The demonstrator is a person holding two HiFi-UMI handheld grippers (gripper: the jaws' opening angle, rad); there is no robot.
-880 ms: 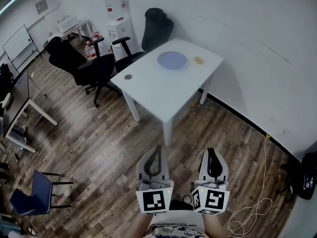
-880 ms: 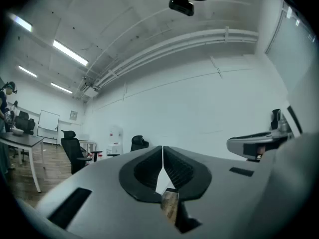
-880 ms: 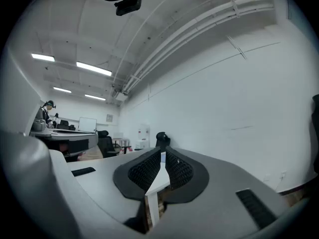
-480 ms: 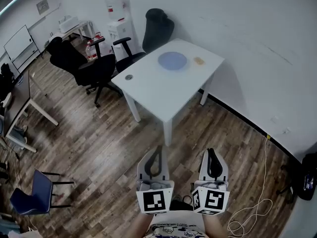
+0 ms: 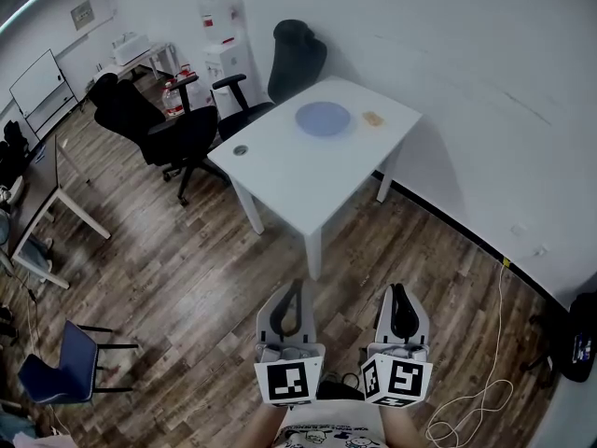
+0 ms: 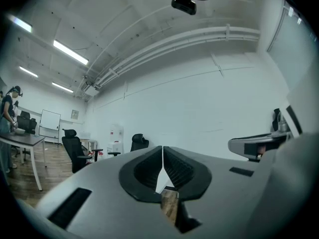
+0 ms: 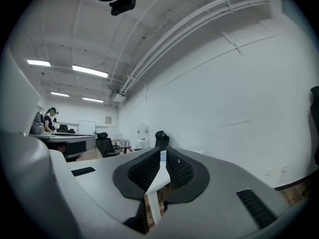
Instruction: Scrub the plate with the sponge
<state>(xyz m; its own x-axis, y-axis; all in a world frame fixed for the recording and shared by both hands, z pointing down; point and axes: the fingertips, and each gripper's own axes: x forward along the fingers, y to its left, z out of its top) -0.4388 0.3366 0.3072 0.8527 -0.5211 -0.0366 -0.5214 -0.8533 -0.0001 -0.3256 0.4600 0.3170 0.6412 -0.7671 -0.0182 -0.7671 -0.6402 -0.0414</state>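
The left gripper [image 5: 295,287] and right gripper [image 5: 399,292] are held closed and empty, well apart from the plate [image 5: 323,118] and sponge [image 5: 374,118].

A white table [image 5: 308,171] stands on a wood-plank floor [image 5: 187,287] in the upper middle of the head view, its far corner close to the white wall. A round blue plate [image 5: 323,118] lies flat towards the table's far side. A small tan sponge [image 5: 374,118] lies just right of the plate, not touching it. Near the table's left corner sits a small dark round thing [image 5: 241,149], too small to identify.
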